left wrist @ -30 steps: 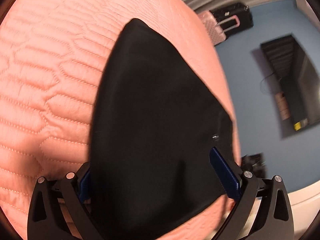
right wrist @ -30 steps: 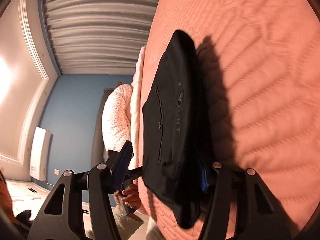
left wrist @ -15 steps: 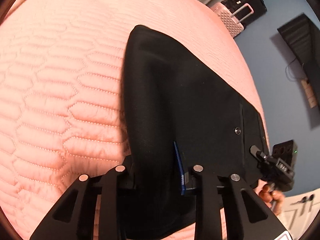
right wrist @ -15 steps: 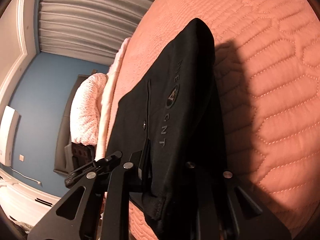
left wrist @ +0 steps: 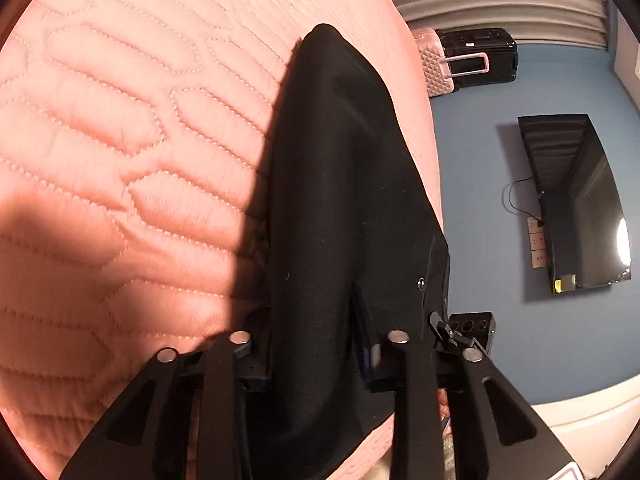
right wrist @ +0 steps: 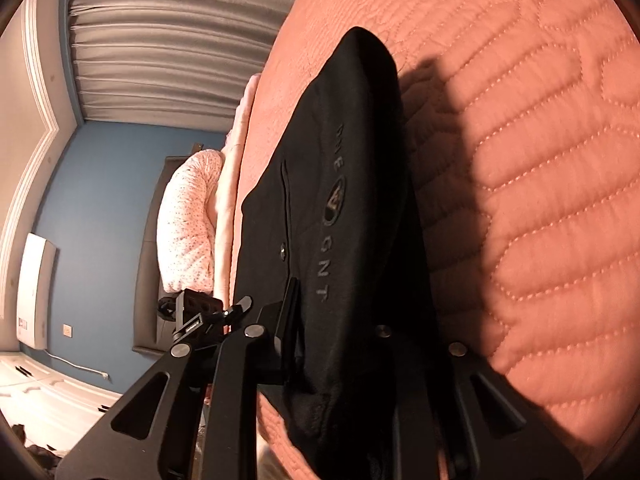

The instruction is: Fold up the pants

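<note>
The left claw (left wrist: 316,344) was wide a second ago. Now it is narrow and its jaws are closing on the near edge of the black pants (left wrist: 344,184). The pants lie on the pink bed (left wrist: 120,120), near its side, and stretch away from the claw.

The right claw (right wrist: 340,320) was half open before. Now it pinches the other near corner of the pants (right wrist: 352,184), by the grey letters. The left claw's tip shows just beside it. With both claws holding on, I think the pants can be lifted and folded over next.

Grey letters "GNT" on the black pants (right wrist: 344,208)
</note>
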